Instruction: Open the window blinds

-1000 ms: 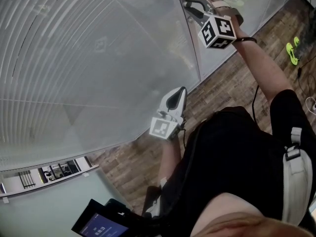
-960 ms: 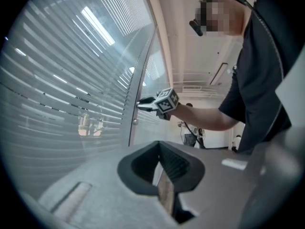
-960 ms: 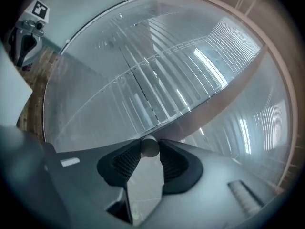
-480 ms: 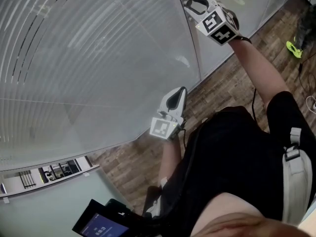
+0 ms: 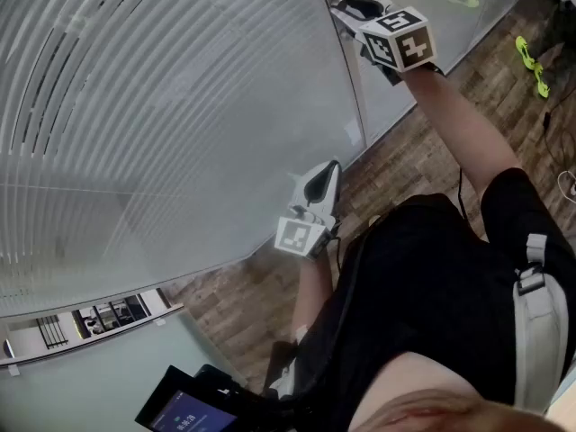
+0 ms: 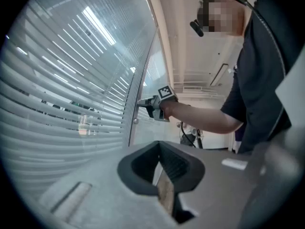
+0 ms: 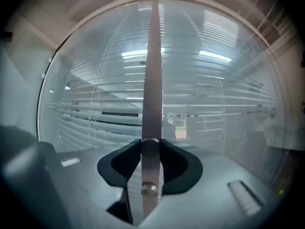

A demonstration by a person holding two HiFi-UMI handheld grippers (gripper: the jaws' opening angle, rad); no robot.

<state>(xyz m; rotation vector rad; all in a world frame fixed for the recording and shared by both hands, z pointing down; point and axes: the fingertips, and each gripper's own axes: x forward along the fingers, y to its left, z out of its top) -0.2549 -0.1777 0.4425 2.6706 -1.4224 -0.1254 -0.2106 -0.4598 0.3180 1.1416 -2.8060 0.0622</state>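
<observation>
Entry: the blinds (image 5: 135, 106) hang behind a glass wall that fills the left and far side of the head view. Their slats run level. Toward the far left, dark gaps show between them; lower down they lie closer and read as pale bands.

Right gripper (image 5: 346, 7): held out at arm's length, far right, against the upright metal post (image 5: 346, 70) at the right edge of the glazed panel. In the right gripper view its jaws are clamped on a small round knob (image 7: 150, 148) that sits on this post – both pads touch the knob's sides. We see a second small stud (image 7: 148, 190) on the post, lower in that view and outside the pads. The marker cube (image 5: 399, 48) faces up and toward us.

Left gripper (image 5: 331, 165): near the body, just beside the glass and pointing along it, well apart from the right one. Its jaws are pressed together with nothing between them.

Below: wood-plank floor (image 5: 423, 142) and, near left, a lit screen (image 5: 180, 412).
</observation>
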